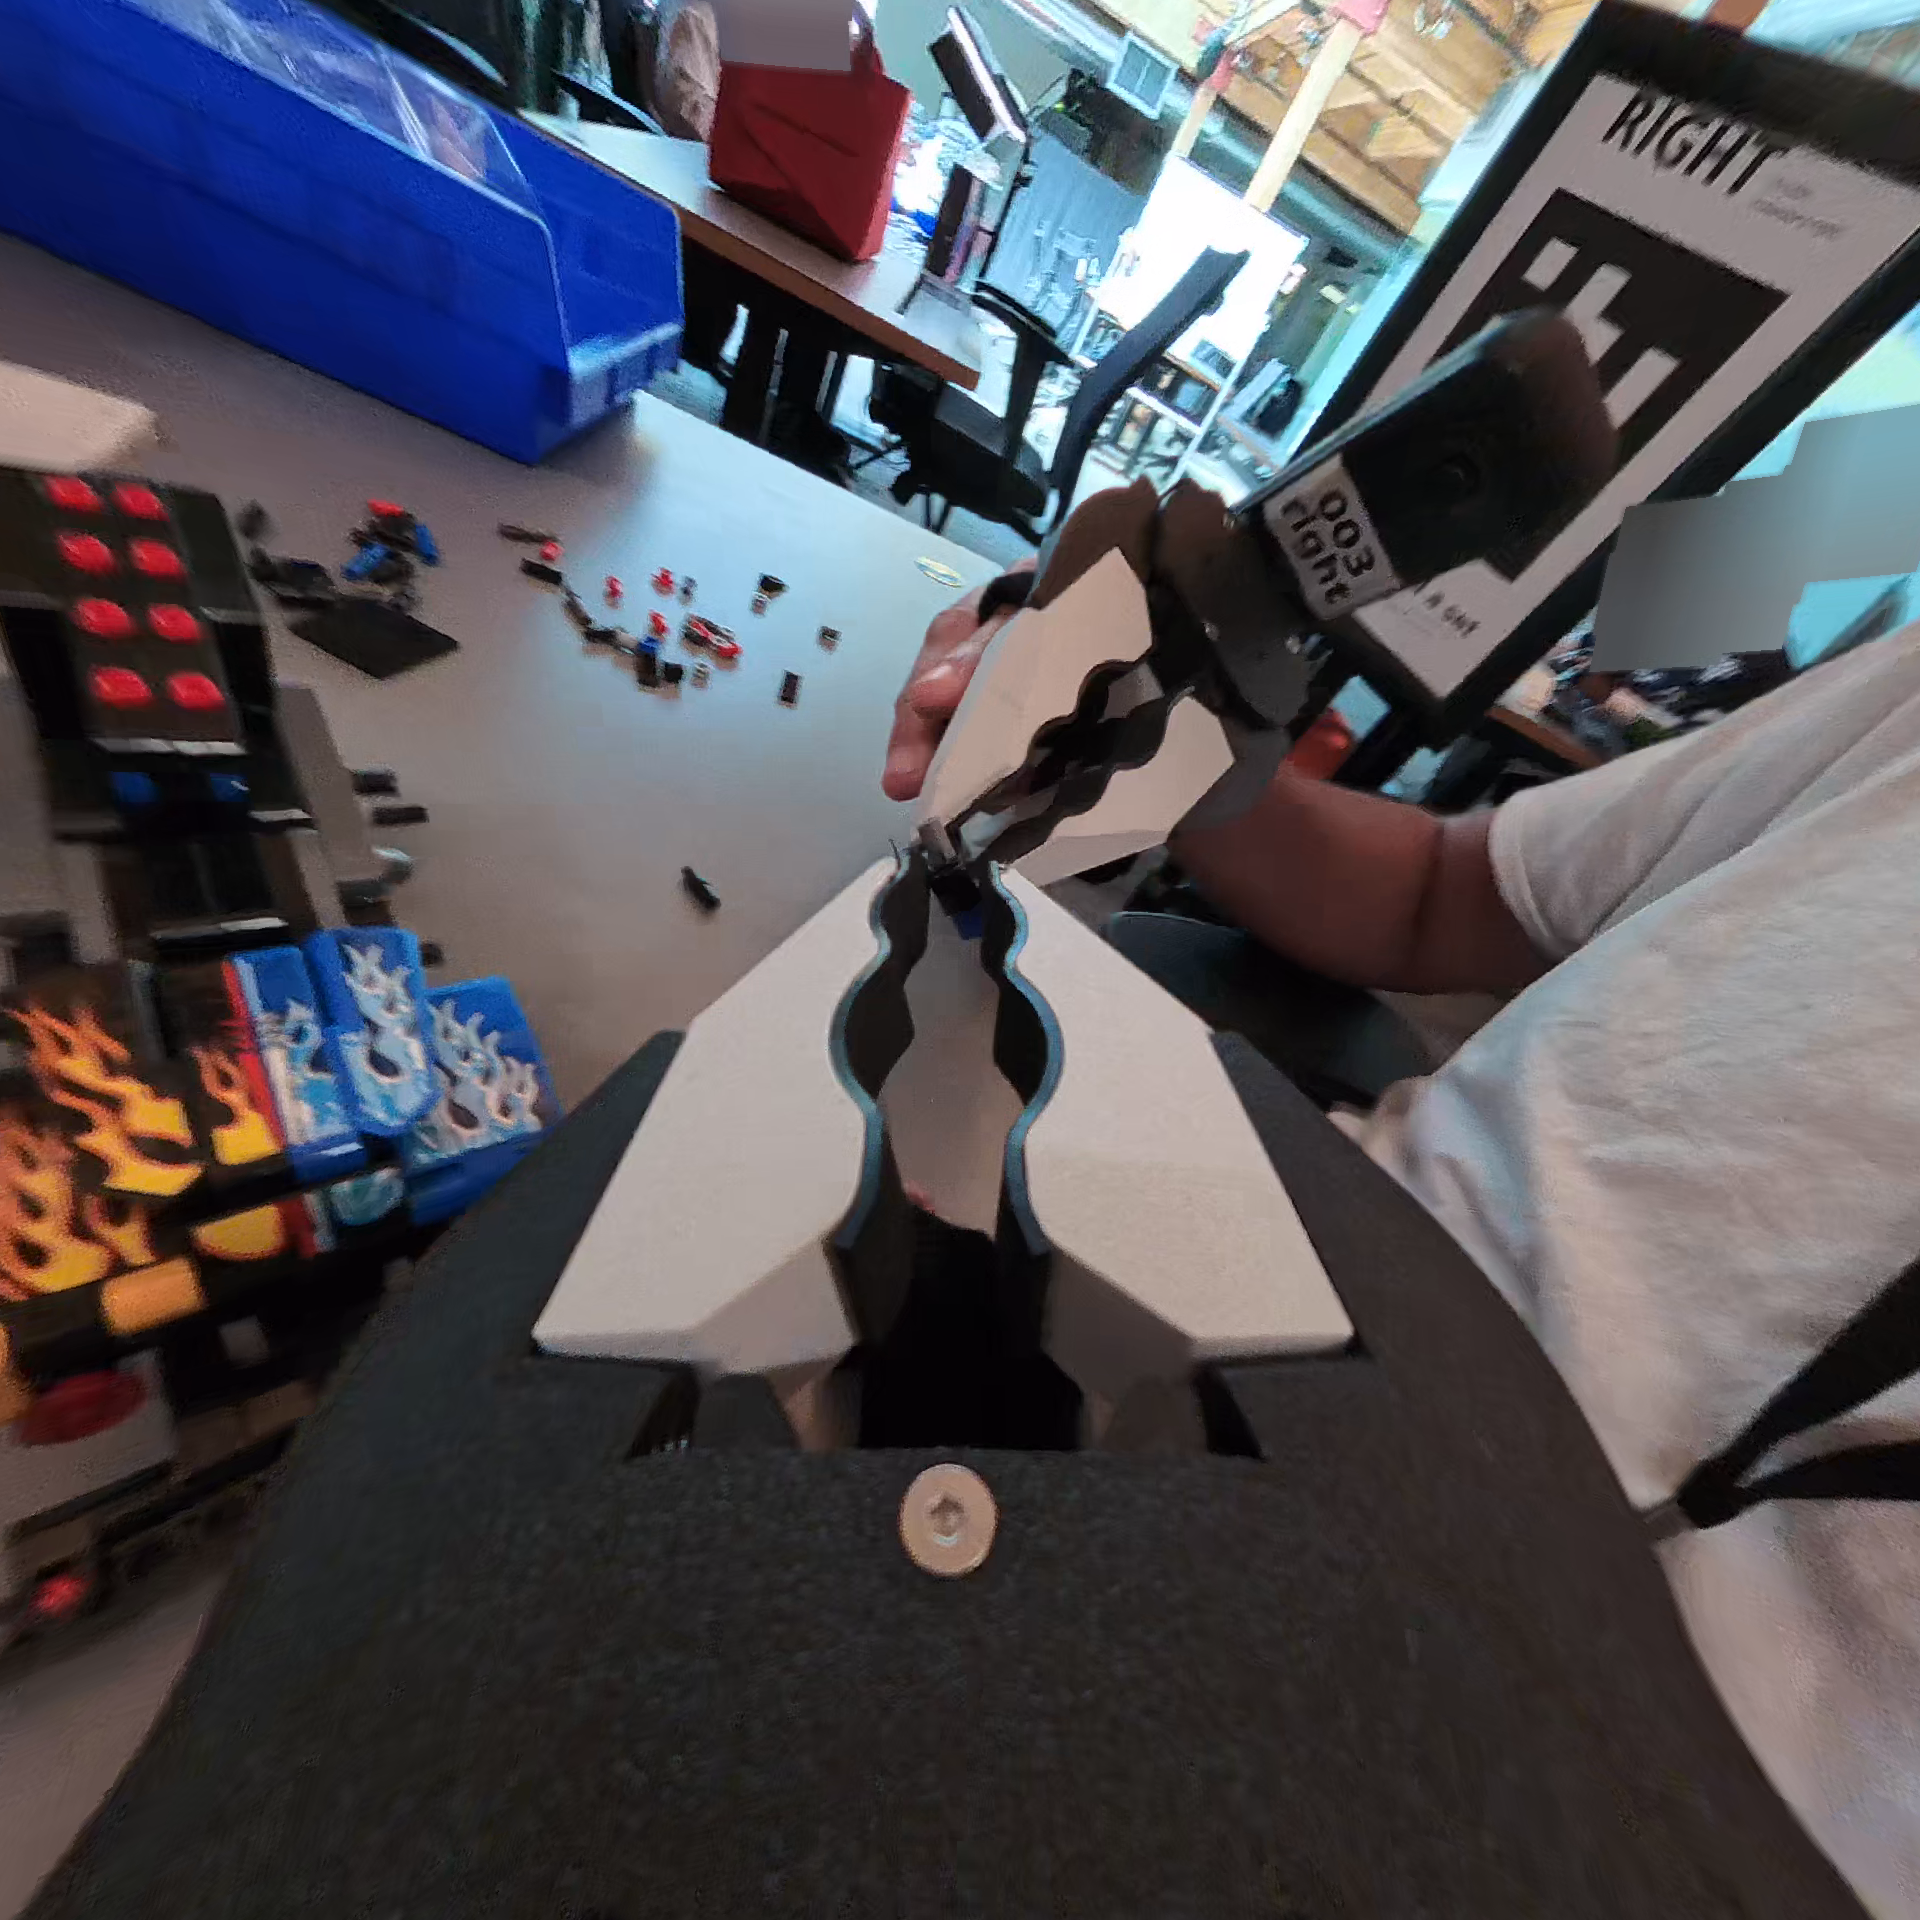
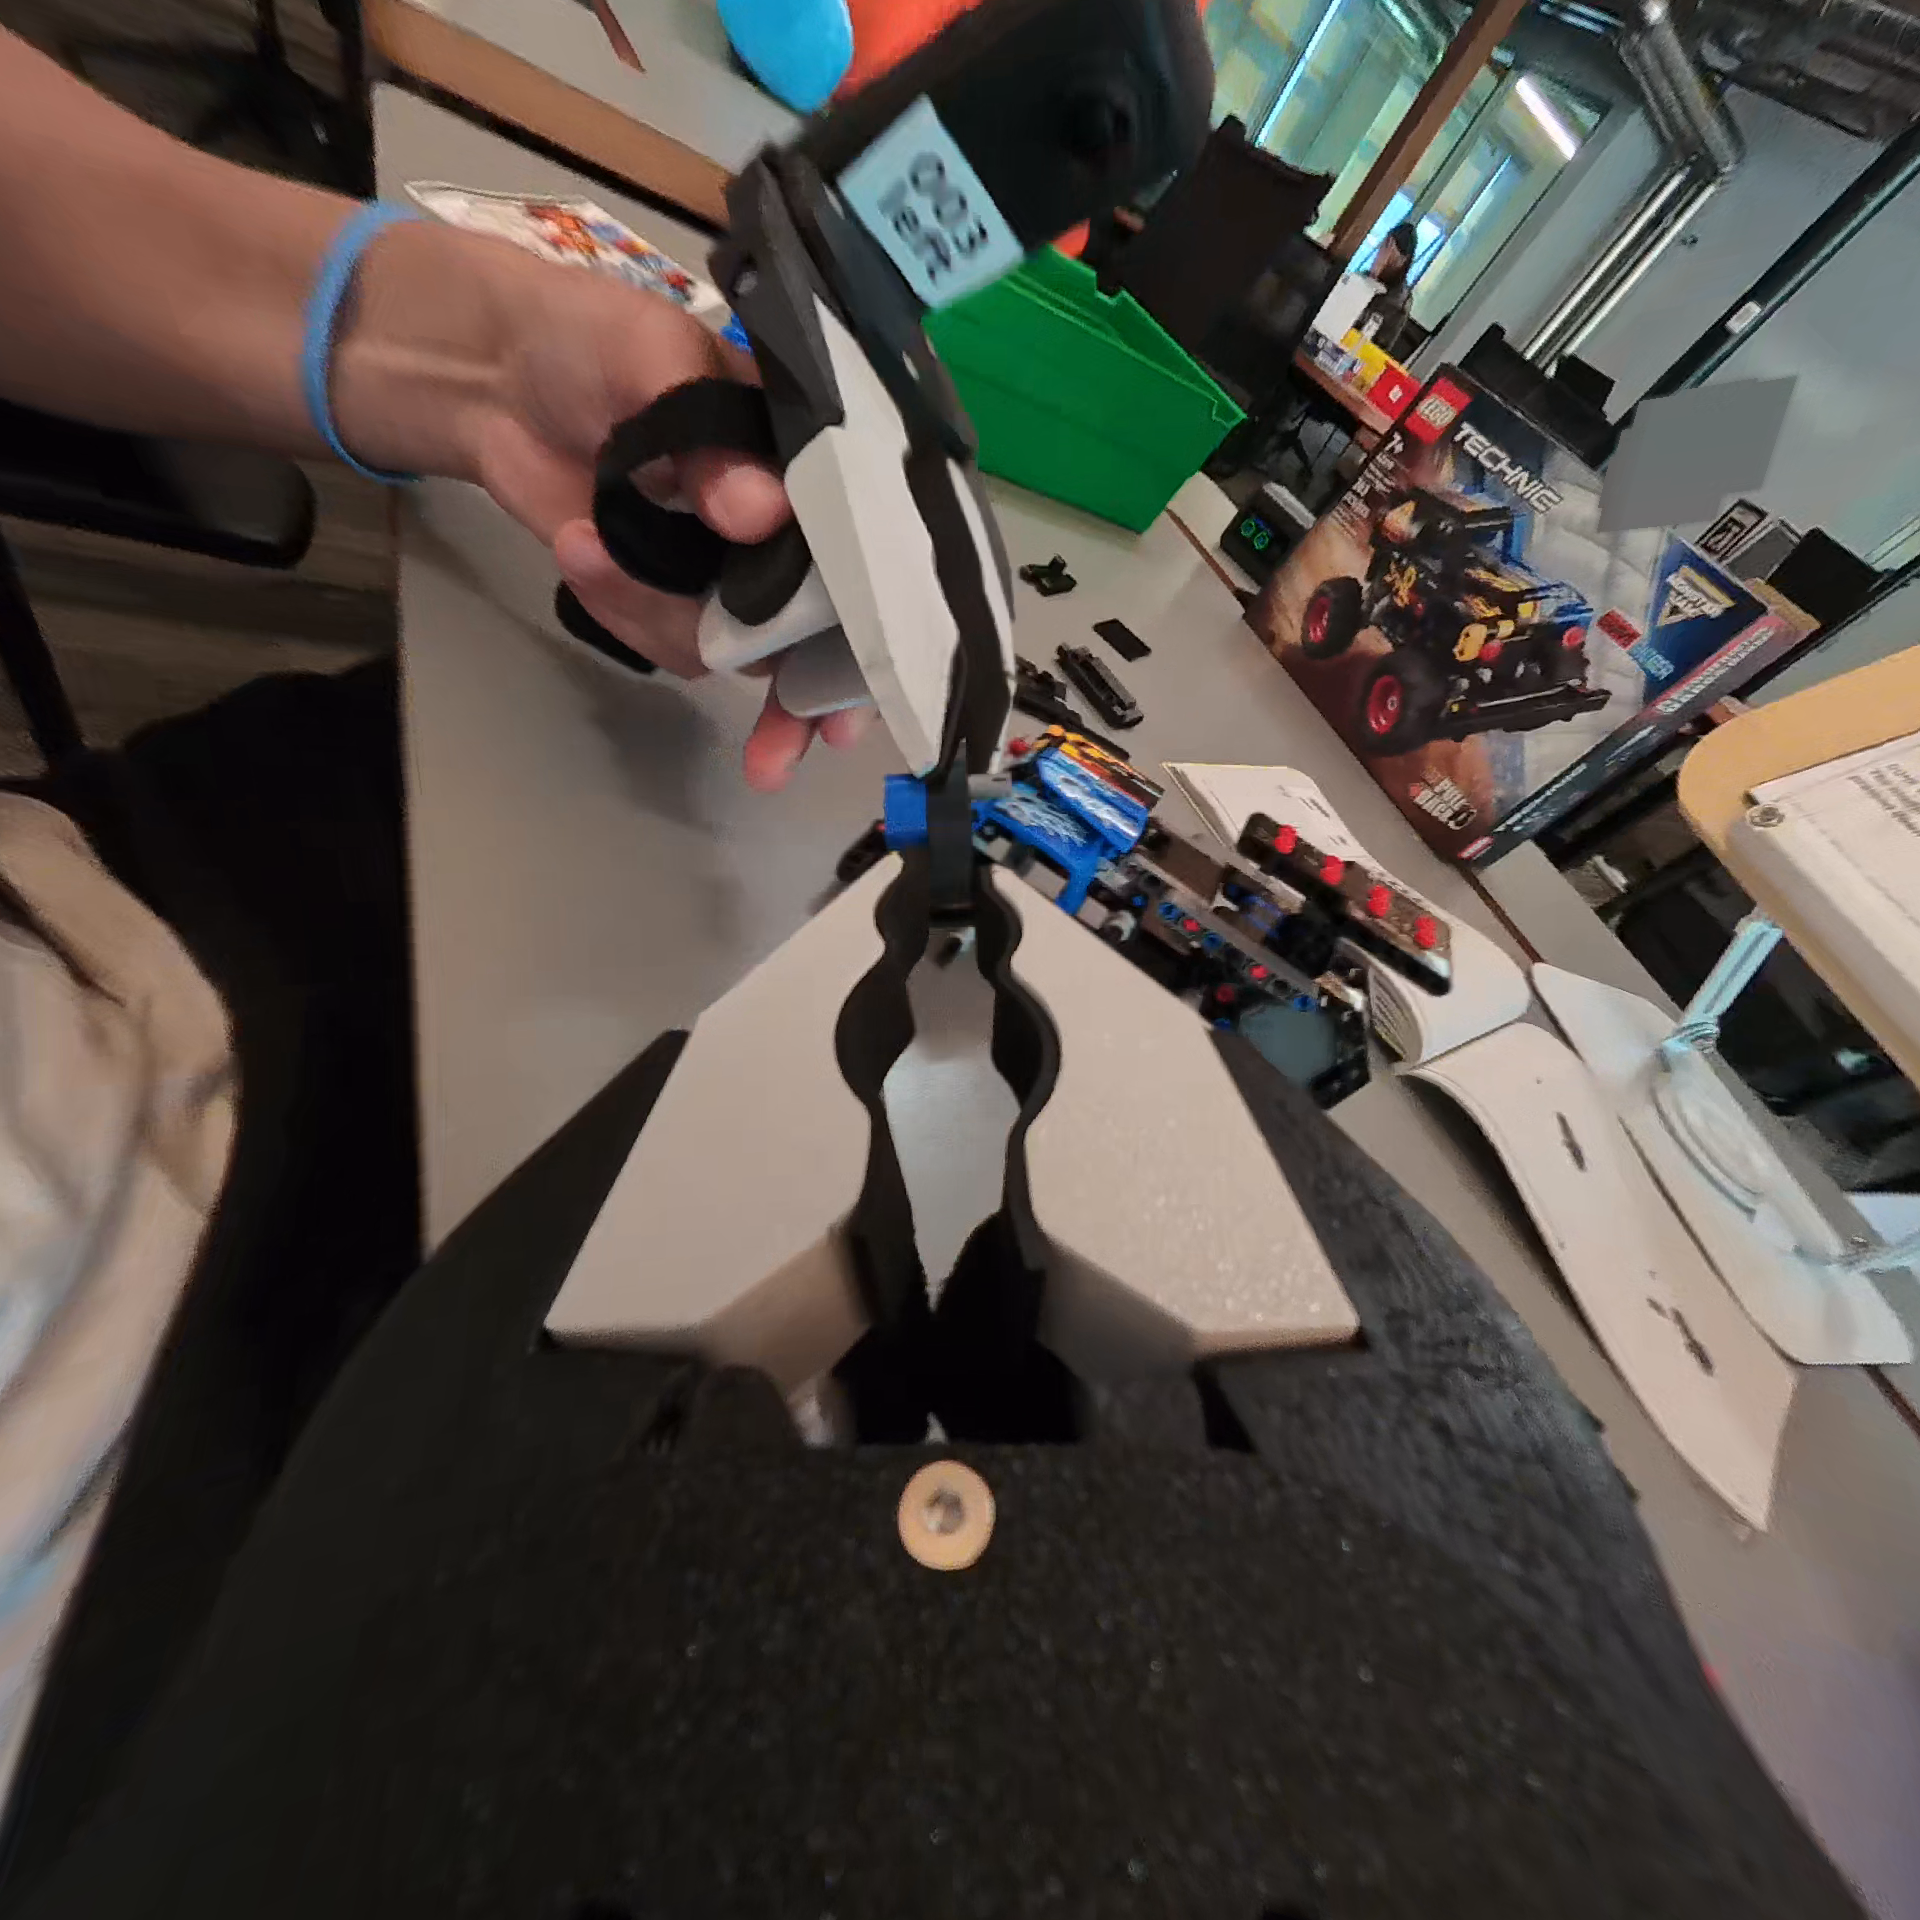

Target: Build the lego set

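Both grippers meet tip to tip above the table edge. My left gripper [image 1: 945, 883] is shut on a small blue-and-black piece [image 1: 964, 914], which also shows in the right wrist view [image 2: 904, 812]. My right gripper [image 2: 940, 906] is shut on a small grey-and-black piece [image 2: 945, 847], whose grey end shows at its tips in the left wrist view [image 1: 930, 834]. The two pieces touch; where one ends I cannot tell. The partly built truck model [image 1: 208, 1039] with flame panels lies on the table [image 1: 582, 790], beyond the tips in the right wrist view [image 2: 1143, 883].
Loose small pieces [image 1: 665, 623] are scattered mid-table. A blue bin [image 1: 364, 208] stands at the back. In the right wrist view, the set's box [image 2: 1507, 623], an open instruction booklet [image 2: 1455, 997], a green bin [image 2: 1070, 416] and a small timer [image 2: 1257, 535] stand around the model. Only a small space, under 4 cm, lies between the two pairs of fingers.
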The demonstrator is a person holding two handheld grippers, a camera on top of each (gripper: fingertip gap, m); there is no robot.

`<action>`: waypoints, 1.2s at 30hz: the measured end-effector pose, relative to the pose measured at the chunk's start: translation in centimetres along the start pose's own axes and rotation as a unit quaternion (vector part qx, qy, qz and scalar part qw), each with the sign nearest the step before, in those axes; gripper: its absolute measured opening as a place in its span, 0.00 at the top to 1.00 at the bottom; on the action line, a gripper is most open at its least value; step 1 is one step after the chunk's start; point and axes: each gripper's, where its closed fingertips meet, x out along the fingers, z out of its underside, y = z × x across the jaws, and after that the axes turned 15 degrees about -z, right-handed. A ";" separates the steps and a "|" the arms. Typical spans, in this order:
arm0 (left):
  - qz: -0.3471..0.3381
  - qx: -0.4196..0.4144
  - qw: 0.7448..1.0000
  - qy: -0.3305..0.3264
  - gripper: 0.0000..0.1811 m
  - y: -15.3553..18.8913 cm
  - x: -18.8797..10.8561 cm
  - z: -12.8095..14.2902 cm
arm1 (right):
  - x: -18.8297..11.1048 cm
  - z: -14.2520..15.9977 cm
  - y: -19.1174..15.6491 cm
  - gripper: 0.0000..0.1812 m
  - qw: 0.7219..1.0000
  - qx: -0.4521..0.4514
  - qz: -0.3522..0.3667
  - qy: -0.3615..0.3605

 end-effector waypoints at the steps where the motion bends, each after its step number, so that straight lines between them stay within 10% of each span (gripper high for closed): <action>1: -0.017 0.034 0.999 0.010 0.96 -0.2 -0.1 -0.4 | 0.2 0.0 0.5 0.95 1.000 0.006 -0.006 -0.010; 8: -0.033 0.293 0.935 0.197 0.96 0.5 -2.6 -6.1 | -0.9 -3.9 4.2 0.84 0.945 0.211 -0.174 0.180; 23: -0.038 0.256 0.945 0.202 0.96 -3.4 -1.3 -8.3 | 0.4 -5.0 8.0 0.96 0.951 0.115 -0.207 0.200; 29: -0.069 0.206 0.966 0.138 0.92 -6.0 -1.0 -8.3 | -0.3 -2.4 11.2 0.97 0.986 0.022 -0.135 0.098; 36: -0.178 0.115 0.963 0.168 0.92 -14.5 -4.6 -9.2 | -6.6 11.4 23.1 0.96 0.955 -0.109 0.163 -0.220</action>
